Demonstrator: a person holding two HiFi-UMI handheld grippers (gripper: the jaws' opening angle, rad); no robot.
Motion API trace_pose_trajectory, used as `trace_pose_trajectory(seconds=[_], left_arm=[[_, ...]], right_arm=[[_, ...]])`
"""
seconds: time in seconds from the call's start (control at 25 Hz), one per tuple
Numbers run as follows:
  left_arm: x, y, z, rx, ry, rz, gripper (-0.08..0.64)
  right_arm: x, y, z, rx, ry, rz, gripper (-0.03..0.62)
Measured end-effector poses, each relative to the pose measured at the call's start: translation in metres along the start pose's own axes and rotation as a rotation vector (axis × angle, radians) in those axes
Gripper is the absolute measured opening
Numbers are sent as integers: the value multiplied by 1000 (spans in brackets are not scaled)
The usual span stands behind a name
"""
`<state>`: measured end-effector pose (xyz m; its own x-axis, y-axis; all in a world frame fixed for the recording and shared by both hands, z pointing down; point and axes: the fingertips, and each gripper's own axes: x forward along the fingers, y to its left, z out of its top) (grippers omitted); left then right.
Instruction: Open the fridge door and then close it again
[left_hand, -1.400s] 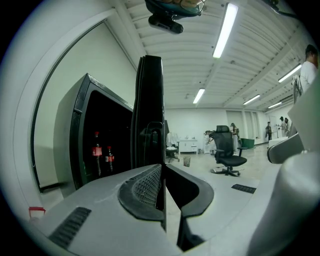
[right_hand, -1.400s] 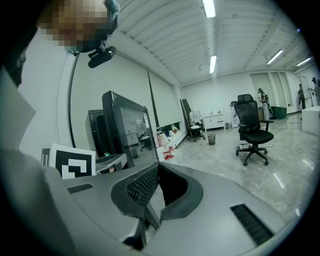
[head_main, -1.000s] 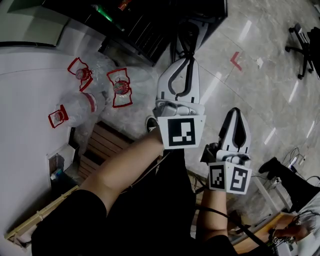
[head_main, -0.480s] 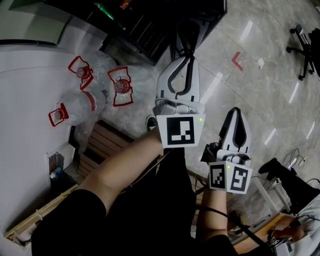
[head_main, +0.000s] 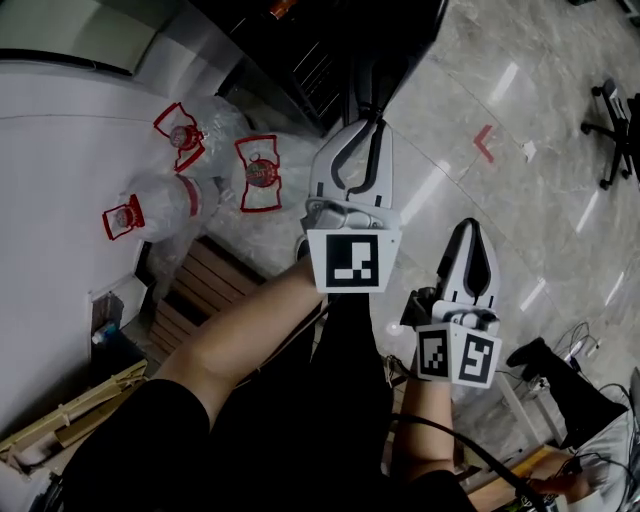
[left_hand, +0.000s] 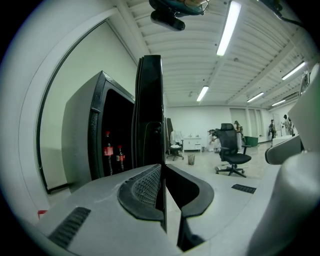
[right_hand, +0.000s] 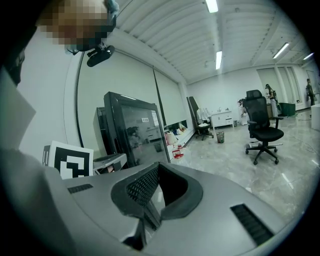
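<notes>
Your left gripper (head_main: 368, 124), jaws together, points at the open fridge door (left_hand: 150, 110) edge, upper centre — right gripper (head_main: 474, 228), lower right, likewise closed and empty.

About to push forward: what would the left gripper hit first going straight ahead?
Most likely the edge of the open fridge door, dead ahead of the left gripper, whose jaws are shut; depth is unclear.

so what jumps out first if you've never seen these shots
The black fridge door stands open, edge-on right ahead of the left gripper, with red-labelled bottles on view inside the fridge. In the head view, clear jugs with red handles lie on the floor at the left.
</notes>
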<state>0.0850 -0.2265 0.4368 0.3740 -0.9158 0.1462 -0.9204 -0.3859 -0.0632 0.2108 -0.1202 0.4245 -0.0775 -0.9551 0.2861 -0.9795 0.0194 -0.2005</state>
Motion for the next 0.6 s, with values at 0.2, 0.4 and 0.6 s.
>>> trace_pose_trajectory(seconds=[0.2, 0.4, 0.6], left_arm=[[-1, 38, -1, -12, 3, 48, 31], [1, 75, -4, 4, 5, 91, 31], [5, 101, -8, 14, 4, 114, 32]], right_arm=[[18, 27, 6, -15, 4, 59, 15], [32, 46, 6, -26, 11, 98, 15], [42, 57, 4, -33, 19, 119, 15]])
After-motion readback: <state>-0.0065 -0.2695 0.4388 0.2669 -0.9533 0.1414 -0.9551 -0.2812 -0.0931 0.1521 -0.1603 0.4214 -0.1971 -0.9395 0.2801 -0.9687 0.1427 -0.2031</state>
